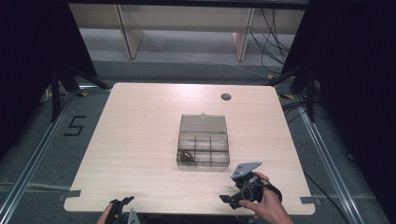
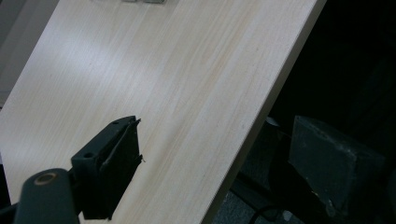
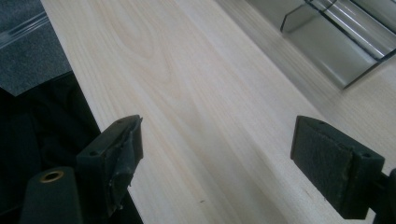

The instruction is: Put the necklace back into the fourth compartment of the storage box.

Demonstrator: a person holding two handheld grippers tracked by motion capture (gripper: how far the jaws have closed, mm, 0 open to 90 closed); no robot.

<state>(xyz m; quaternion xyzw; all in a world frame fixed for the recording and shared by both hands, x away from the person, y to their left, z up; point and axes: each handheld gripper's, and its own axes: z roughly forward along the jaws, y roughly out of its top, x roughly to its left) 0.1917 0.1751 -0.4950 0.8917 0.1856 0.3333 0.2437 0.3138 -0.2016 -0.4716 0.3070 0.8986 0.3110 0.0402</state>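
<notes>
A clear box with small compartments sits near the middle of the bench, its lid folded open and lying flat on the far side. In the near-left compartment lies a small dark tangle; what it is cannot be told from here.

The right gripper is held in the person's right hand over the near edge of the bench, just on the near-right of the box and apart from it, with its grey plate on top. In the right gripper view its jaws stand wide apart with nothing between them, above bare wood; a corner of the box shows at the upper right.

The left gripper is at the near-left edge of the bench, well apart from the box, with the left hand just showing behind it. In the left gripper view its jaws are also wide and empty, one over the bench and the other out past its edge over the dark floor
</notes>
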